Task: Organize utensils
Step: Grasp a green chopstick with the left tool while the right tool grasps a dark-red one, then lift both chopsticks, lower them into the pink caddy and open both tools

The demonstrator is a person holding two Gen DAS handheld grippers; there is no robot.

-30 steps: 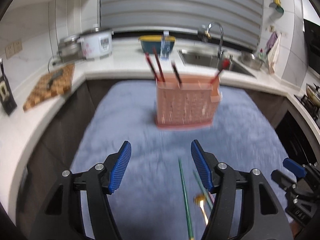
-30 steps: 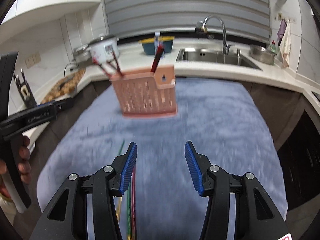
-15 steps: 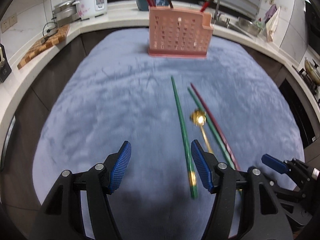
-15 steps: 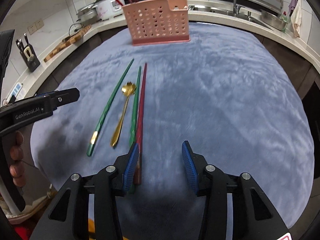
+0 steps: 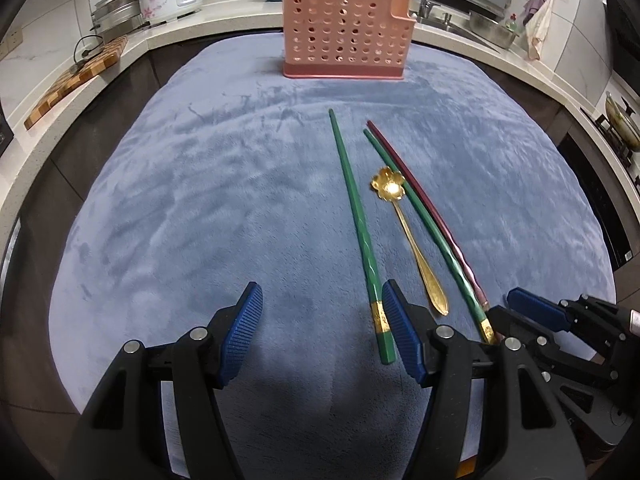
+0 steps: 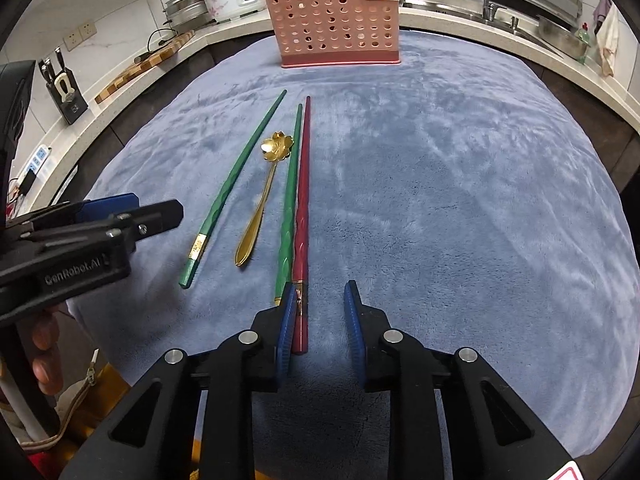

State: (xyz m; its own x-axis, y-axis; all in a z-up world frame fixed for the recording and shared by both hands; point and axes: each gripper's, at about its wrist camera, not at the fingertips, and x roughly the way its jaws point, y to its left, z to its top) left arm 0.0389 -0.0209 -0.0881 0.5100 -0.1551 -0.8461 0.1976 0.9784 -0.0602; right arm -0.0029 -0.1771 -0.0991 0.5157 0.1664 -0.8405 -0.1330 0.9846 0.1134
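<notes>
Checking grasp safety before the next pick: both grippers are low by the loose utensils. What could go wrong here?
1. The right gripper is open beside the red chopstick, which touches a green chopstick; closing could catch both.
2. The left gripper has its right finger beside the other green chopstick; it may nudge it toward the gold spoon.
3. The grippers are close and could collide.

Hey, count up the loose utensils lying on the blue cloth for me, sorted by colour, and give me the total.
Green chopsticks: 2, the left one and the one beside the red
Red chopstick: 1
Gold spoon: 1
Total: 4 loose on the blue cloth. Those standing in the pink basket are not counted.
</notes>
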